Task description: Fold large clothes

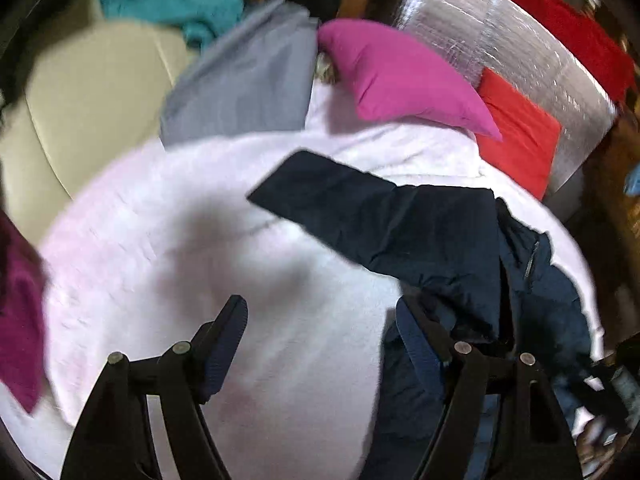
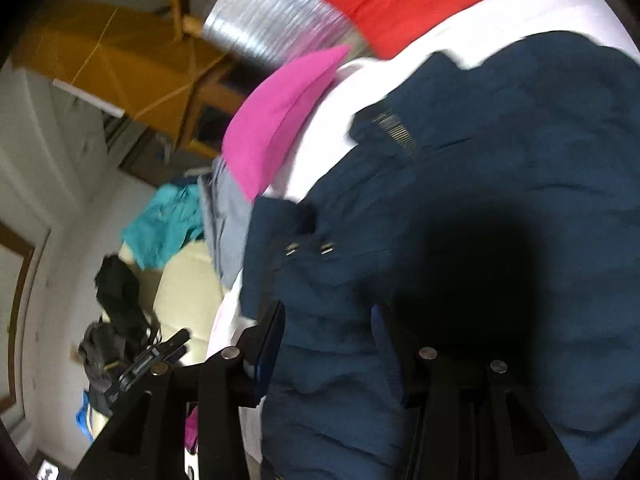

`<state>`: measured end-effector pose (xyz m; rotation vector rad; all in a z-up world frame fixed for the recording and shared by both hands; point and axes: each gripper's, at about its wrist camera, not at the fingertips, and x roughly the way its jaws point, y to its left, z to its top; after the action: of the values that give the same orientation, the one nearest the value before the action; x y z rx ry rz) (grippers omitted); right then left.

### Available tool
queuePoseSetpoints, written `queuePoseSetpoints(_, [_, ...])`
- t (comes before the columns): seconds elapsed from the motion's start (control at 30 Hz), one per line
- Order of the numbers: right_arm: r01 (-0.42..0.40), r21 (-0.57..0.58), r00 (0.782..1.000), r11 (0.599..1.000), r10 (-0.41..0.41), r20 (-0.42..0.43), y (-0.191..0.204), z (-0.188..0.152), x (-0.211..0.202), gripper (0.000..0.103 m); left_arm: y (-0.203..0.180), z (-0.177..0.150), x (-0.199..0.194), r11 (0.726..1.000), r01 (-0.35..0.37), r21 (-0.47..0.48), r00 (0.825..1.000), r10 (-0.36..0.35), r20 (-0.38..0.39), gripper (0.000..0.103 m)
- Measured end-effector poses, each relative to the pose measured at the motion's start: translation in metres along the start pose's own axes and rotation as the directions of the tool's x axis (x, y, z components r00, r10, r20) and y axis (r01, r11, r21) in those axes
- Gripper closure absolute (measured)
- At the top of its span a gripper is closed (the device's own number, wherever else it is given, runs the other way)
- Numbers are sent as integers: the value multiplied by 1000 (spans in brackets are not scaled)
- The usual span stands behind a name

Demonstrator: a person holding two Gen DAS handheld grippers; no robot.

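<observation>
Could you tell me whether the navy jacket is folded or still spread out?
Partly folded: the navy jacket has one sleeve laid across the white blanket, its body rumpled.

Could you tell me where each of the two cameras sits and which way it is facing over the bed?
Left wrist: sits on the left gripper, looks down at the white cover with the navy jacket to one side; its open fingers show.
Right wrist: sits on the right gripper, close above the navy jacket, tilted; its open fingers straddle the fabric.
Shared: the jacket, the magenta pillow, the red cushion.
</observation>
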<state>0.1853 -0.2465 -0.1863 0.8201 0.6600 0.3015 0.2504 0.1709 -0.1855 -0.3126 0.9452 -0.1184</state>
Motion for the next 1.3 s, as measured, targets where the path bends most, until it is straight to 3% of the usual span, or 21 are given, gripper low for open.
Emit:
queuePoseSetpoints(0.1, [4, -54, 998, 999, -7, -59, 23, -2, 38, 54, 5, 4, 15, 992, 90, -85, 995, -93, -41, 26])
queuePoseSetpoints(0.2, [46, -81, 988, 996, -57, -145, 31, -6, 84, 54, 6, 10, 34, 968, 180, -173, 979, -194, -64, 29])
queuePoseSetpoints(0.27, [119, -84, 969, 989, -134, -206, 22, -10, 108, 54, 9, 16, 49, 952, 213, -222, 969, -235, -78, 43])
queuePoseSetpoints(0.3, [143, -85, 964, 986, -158, -215, 15, -14, 114, 58, 10, 18, 59, 938, 232, -258, 960, -263, -93, 45])
queuePoseSetpoints(0.47, [76, -77, 980, 994, -89, -177, 5, -16, 88, 59, 10, 29, 90, 885, 277, -373, 933, -340, -114, 45])
queuePoseSetpoints(0.6, [84, -146, 986, 986, -104, -133, 2, -21, 55, 57, 10, 37, 111, 810, 321, -491, 909, -409, -81, 44])
queuePoseSetpoints(0.67, [68, -126, 991, 990, -81, -104, -3, -22, 38, 57, 8, 42, 119, 798, 312, -516, 914, -401, -67, 46])
queuePoseSetpoints(0.73, [55, -99, 996, 994, -62, -71, -11, -21, 20, 55, 5, 45, 127, 799, 289, -527, 922, -381, -72, 49])
queuePoseSetpoints(0.8, [46, -76, 998, 996, -48, -29, -17, -22, 0, 55, 3, 47, 129, 804, 273, -528, 930, -362, -71, 71])
queuePoseSetpoints(0.83, [48, -72, 999, 996, -49, -16, -16, -23, -4, 55, 0, 50, 131, 820, 245, -518, 939, -334, -84, 86])
queuePoseSetpoints(0.87, [52, -65, 999, 997, -52, 2, -19, -24, -14, 55, -3, 52, 130, 836, 214, -505, 948, -302, -98, 92])
queuePoseSetpoints(0.97, [59, -47, 997, 997, -56, 48, -26, -26, -36, 55, -9, 58, 118, 853, 192, -485, 964, -258, -71, 95])
queuePoseSetpoints(1.07, [74, -43, 993, 996, -70, 90, -28, -28, -58, 55, -25, 71, 83, 900, 181, -396, 980, -198, -3, 97])
queuePoseSetpoints(1.3, [94, -16, 980, 995, -89, 179, -43, -31, -105, 53, -95, 95, -10, 971, 185, -150, 978, -168, 120, 97])
